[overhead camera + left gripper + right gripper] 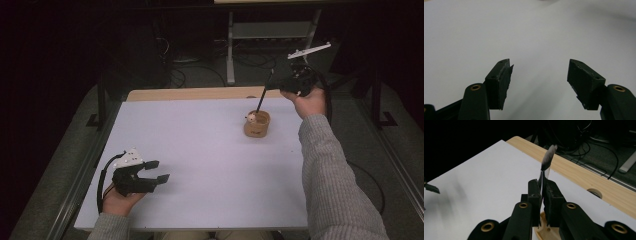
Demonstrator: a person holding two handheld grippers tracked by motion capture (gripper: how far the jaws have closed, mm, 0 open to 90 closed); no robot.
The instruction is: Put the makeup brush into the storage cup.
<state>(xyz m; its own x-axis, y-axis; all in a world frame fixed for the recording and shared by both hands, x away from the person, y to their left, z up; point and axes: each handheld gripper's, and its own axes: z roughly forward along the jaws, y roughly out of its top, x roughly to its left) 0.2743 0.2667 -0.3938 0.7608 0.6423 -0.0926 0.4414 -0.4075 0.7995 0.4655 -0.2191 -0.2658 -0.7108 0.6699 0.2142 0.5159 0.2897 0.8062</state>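
A thin dark brush stands tilted, with its lower end inside a small round wooden cup on the far right part of the white table. My right gripper is shut on the brush's upper part, above and to the right of the cup. In the right gripper view the jaws pinch the thin handle, the grey-white bristle tip sticks up past them, and the cup lies just below. My left gripper rests low at the near left, open, with nothing between its fingers.
A bare wooden strip runs along the table's far edge, with a round hole in it. Beyond are a metal stand and cables on a dark floor. White tabletop stretches between the two grippers.
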